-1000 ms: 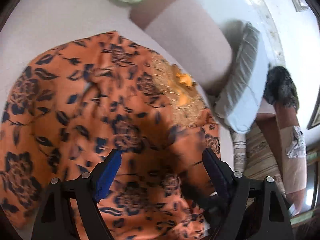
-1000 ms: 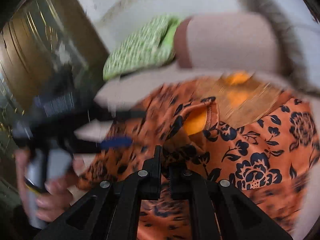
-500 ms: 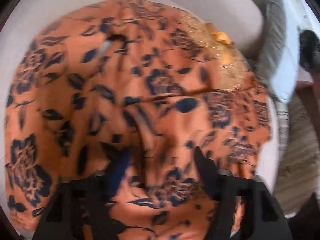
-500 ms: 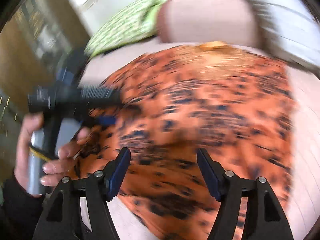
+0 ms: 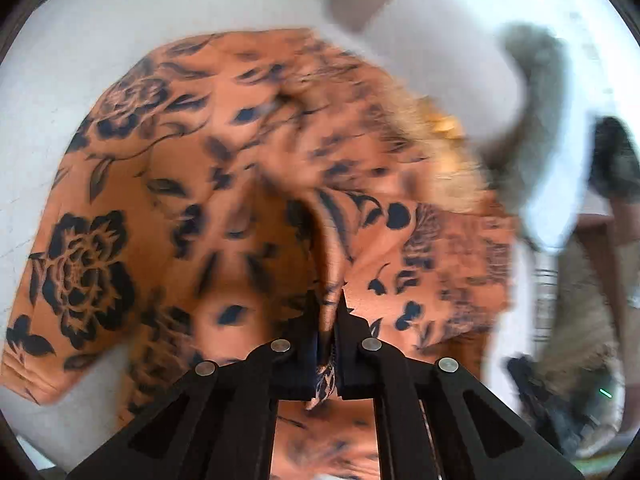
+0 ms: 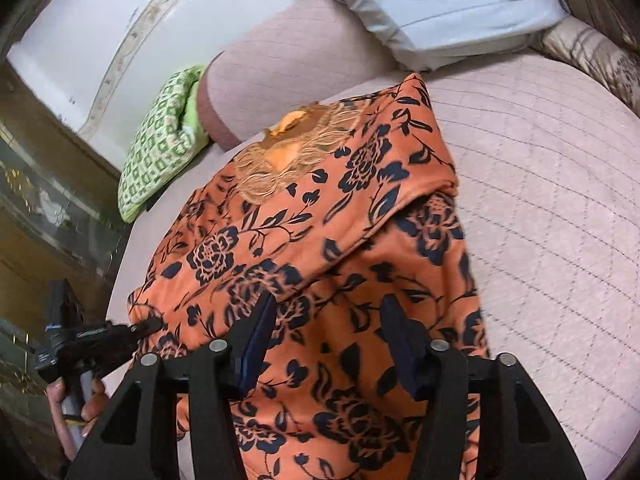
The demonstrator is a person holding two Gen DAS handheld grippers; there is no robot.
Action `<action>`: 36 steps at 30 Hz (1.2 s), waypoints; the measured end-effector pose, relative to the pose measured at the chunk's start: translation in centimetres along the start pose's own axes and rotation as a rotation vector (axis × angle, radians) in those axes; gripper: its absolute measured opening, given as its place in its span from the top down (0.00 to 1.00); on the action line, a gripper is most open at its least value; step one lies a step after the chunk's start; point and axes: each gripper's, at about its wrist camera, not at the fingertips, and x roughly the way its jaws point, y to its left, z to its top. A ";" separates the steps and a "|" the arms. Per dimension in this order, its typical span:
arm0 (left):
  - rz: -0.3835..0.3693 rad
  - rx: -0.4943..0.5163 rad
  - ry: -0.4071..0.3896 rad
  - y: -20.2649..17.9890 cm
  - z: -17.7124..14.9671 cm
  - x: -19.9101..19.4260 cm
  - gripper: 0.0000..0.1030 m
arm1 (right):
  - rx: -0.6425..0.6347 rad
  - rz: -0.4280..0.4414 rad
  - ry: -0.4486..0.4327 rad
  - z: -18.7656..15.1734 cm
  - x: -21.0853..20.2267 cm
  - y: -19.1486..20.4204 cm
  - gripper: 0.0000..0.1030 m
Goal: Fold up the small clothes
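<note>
An orange garment with dark blue flowers [image 6: 320, 248] lies on a pale pink quilted bed [image 6: 552, 200], its embroidered neckline [image 6: 288, 152] toward the pillows. Its right side is folded over the middle. My left gripper [image 5: 328, 320] is shut on a raised fold of the garment [image 5: 328, 240] at its left edge; it also shows in the right wrist view [image 6: 148, 326]. My right gripper [image 6: 328, 320] is open and empty, hovering over the lower part of the garment.
A green patterned cloth [image 6: 160, 140] lies at the bed's far left. A pink bolster [image 6: 300, 60] and a pale blue pillow [image 6: 440, 8] sit at the head. A dark cabinet [image 6: 48, 200] stands left of the bed.
My left gripper has shut on a fold of the garment. My right gripper let go of the fabric, opened and drew back toward the lower part.
</note>
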 end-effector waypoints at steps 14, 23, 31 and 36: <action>0.220 -0.078 -0.325 6.1 -1.9 -9.0 0.32 | -0.340 0.050 0.002 -5.3 -0.1 13.1 0.11; 0.247 -0.139 -0.118 8.6 -1.4 -2.8 0.94 | -0.425 0.117 0.105 -5.2 6.7 23.3 0.15; -0.447 -0.424 -0.170 14.5 0.0 -5.8 0.96 | -0.485 0.165 0.185 -5.8 9.1 26.9 0.19; -0.720 -0.564 -0.177 17.4 -0.3 -4.7 0.96 | -0.365 0.280 0.315 -6.3 12.3 28.7 0.21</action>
